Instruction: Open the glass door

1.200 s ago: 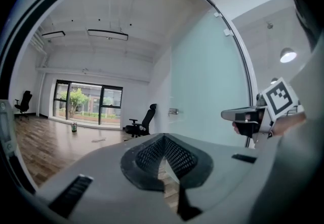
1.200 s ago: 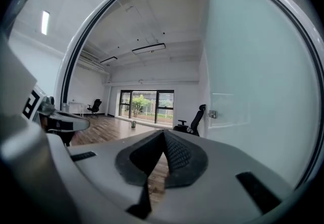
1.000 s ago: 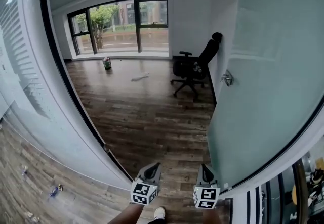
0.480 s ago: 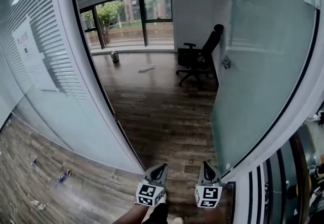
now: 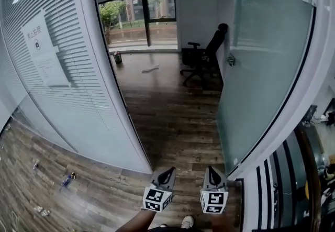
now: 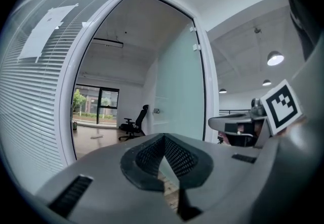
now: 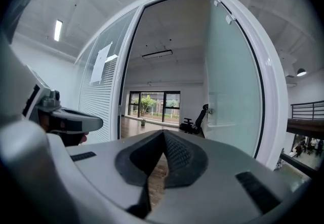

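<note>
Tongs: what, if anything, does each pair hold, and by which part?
Nothing is held. The left tongs and the right tongs are both shut and empty.

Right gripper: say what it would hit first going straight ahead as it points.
Nothing near: the right gripper aims along the floor, past the open glass door on its right. Far beyond, probably the window, with the chair just right of the line; depth is unclear.

One glass door (image 5: 261,68) shows, along with one office chair (image 5: 201,61) and two grippers (image 5: 168,169) (image 5: 211,168).
</note>
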